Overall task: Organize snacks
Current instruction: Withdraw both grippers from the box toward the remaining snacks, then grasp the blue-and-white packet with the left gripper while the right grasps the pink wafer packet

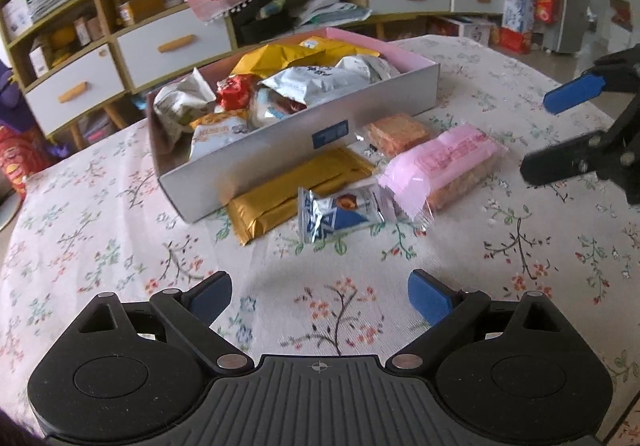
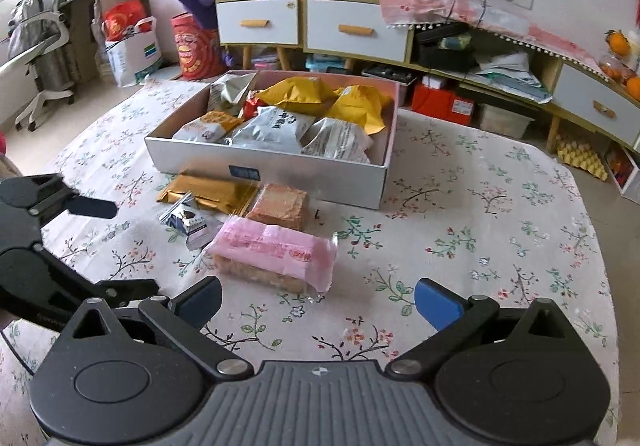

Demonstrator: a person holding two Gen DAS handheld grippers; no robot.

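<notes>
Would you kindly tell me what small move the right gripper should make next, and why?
Probably ease the right gripper forward onto the pink packet: its jaws are open and empty, the packet lies nearest ahead on the tablecloth, outside the box.

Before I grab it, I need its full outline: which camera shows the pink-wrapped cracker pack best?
The right wrist view: the pink-wrapped cracker pack lies close, central and unobstructed. The left wrist view shows it farther off, at an angle.

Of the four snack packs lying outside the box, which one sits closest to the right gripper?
The pink-wrapped pack, just ahead of the right gripper. The gold pack, the clear-wrapped biscuit and the small blue-and-silver packet lie farther back, nearer the box.
</notes>
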